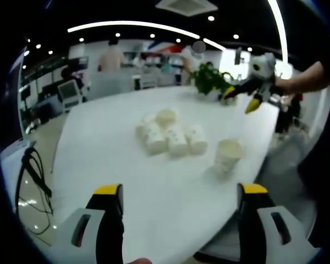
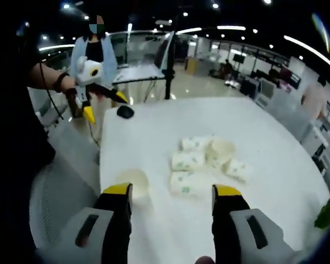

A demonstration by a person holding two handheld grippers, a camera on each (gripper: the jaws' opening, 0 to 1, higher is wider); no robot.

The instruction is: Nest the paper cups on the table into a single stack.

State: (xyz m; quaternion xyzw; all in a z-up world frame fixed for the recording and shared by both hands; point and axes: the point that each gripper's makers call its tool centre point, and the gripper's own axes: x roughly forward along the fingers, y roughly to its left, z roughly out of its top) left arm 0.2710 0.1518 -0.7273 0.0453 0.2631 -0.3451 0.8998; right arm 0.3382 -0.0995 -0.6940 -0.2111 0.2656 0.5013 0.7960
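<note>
My left gripper [image 1: 180, 199] hangs above the near edge of the white table [image 1: 115, 137], jaws spread wide with nothing between them. My right gripper [image 2: 172, 198] is the same: jaws parted, empty, poised over its own edge of the table. From the left gripper view I see the right gripper out past the far right edge, held in a hand, and its yellow-tipped jaws look apart. The cluster of paper cups [image 1: 170, 136] lies mid-table, several tipped on their sides and touching one another. A single upright cup [image 1: 229, 154] stands apart from them, near the table's edge. A green plant [image 1: 210, 80] sits at the far edge, and a dark round object [image 2: 125, 111] rests near a corner.
</note>
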